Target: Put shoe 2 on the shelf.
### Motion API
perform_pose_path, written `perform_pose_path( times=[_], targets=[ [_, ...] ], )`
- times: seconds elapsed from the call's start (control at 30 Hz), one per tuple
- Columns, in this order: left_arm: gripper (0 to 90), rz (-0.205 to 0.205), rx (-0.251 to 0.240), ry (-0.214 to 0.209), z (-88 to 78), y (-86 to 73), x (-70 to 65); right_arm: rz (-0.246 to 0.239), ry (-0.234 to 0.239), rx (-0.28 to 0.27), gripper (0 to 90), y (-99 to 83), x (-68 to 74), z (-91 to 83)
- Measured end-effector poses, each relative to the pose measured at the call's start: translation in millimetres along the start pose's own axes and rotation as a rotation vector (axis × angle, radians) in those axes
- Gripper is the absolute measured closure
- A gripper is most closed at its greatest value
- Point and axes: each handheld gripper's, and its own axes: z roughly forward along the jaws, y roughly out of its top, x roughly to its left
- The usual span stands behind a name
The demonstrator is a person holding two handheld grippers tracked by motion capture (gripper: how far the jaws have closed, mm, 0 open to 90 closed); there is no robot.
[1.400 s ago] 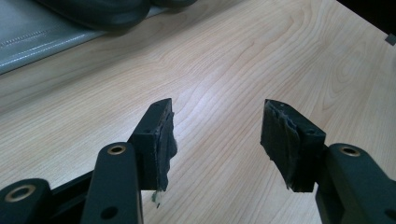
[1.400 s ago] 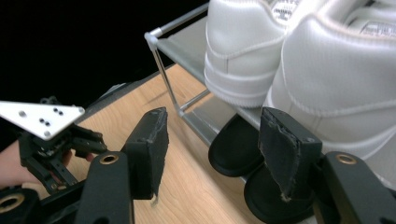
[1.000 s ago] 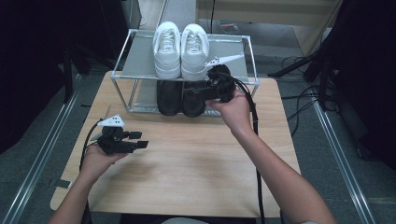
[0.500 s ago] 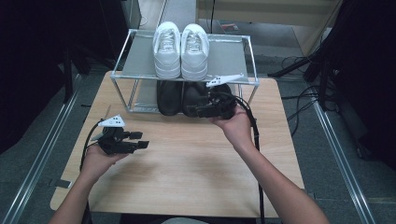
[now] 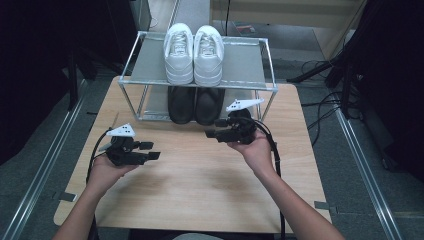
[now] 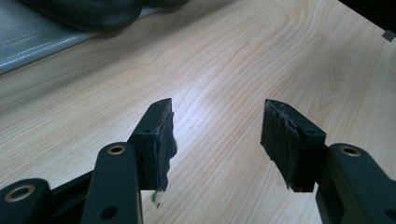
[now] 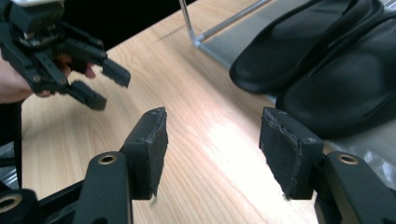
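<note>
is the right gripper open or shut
Open: in the right gripper view the right gripper has a wide empty gap showing bare table.

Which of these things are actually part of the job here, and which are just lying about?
In use:
- right gripper, open, nearest the black shoes
- left gripper, open
- shoe rack

Lying about:
- white sneakers on the rack's top shelf
- floor cables

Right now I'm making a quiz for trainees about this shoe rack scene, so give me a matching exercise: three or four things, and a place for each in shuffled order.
Things:
1. white sneakers
2. black shoes
3. left claw
4. right claw

Places:
A. lower level of the rack
B. over the table, near its left edge
C. top shelf
D. just in front of the rack

Pairs: 1-C, 2-A, 3-B, 4-D
</note>
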Motion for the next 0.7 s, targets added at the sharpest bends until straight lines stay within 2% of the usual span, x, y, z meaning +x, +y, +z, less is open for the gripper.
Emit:
perform_pose_path(
  times=[0.17, 0.7],
  targets=[
    [44.1, -0.002, -0.001, -0.005, 0.9, 0.1, -1.2, 0.007, 0.008, -0.007, 43.2, -13.9, 0.8, -1.5],
    [43.3, 0.012, 0.002, -0.012, 4.3, 1.3, -5.6, 0.004, -0.014, -0.001, 43.5, -48.7, 2.6, 0.8]
  ],
)
